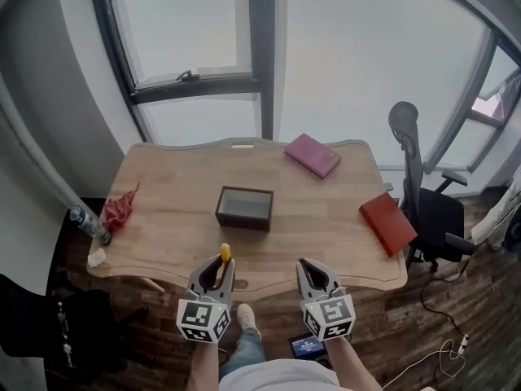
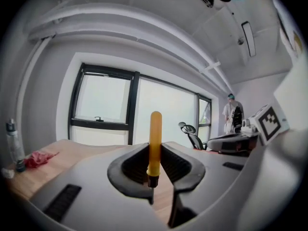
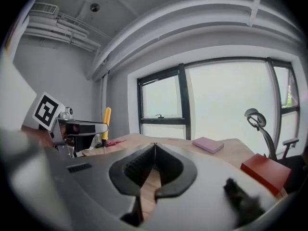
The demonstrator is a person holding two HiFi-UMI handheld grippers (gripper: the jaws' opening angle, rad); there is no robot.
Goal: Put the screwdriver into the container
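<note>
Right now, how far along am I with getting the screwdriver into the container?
Done: the left gripper is shut on the screwdriver, yellow handle upright between its jaws. In hand: it hangs at the near edge of the table, short of the container. The right gripper is shut, empty. Left: carry it over the open container mid-table and release.

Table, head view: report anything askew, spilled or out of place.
Nothing spilled or damaged. The red book lies askew at the table's right edge, apparently overhanging it, and a crumpled red cloth sits at the left edge.
</note>
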